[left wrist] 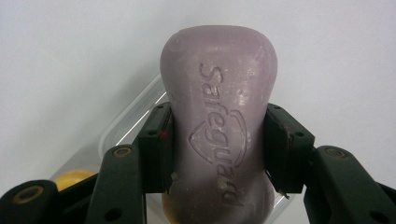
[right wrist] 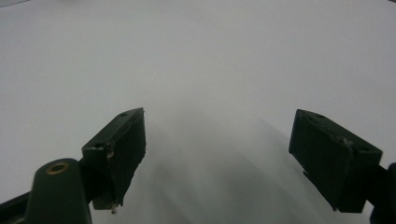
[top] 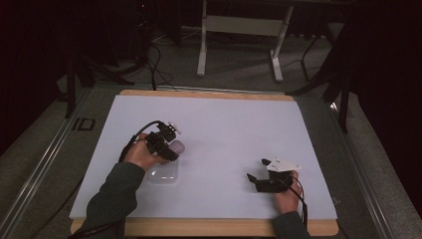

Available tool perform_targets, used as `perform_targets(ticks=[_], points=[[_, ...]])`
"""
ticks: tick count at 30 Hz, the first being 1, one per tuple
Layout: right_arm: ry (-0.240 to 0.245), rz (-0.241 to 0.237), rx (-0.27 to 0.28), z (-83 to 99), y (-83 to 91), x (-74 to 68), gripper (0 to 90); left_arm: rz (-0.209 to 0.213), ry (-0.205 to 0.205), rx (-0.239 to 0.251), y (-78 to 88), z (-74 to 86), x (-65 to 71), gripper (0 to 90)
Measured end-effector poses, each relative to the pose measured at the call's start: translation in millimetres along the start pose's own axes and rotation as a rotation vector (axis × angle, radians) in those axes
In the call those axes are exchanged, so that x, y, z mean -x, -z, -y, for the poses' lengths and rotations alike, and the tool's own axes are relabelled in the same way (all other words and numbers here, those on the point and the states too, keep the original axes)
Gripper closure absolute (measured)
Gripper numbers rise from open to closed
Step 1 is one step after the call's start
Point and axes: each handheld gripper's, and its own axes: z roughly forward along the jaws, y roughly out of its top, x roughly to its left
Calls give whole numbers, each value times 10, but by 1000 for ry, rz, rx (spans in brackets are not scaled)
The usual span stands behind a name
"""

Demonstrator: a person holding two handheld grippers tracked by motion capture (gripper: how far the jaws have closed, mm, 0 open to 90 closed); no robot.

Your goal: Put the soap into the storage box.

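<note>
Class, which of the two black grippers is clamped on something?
The left gripper: its jaws squeeze the purple soap bar. The right gripper stands open over the bare white table.

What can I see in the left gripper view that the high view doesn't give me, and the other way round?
Left gripper view: the word Safeguard pressed into the purple soap bar, and something yellow in the clear container. High view: the right tongs, open over the white table, and both forearms. Both: the left tongs clamped on the soap beside the container.

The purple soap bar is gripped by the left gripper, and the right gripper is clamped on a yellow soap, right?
Not quite. The left gripper does hold the purple soap bar, but the right gripper holds nothing: the right gripper view shows its jaws apart over the bare white table.
</note>
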Motion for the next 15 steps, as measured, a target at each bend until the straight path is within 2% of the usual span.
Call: perform_targets(ticks=[3,4,12,15], points=[[1,0,0,0,-1,0,183,-1,2,3,7,17,-10,500],[3,2,-3,-1,-2,-3,183,-3,14,11,31,72,-30,500],[3,2,-3,-1,-2,-3,182,-12,42,20,121,215,-90,500],[4,2,-3,-2,-3,-2,182,-15,65,28,150,267,-113,500]])
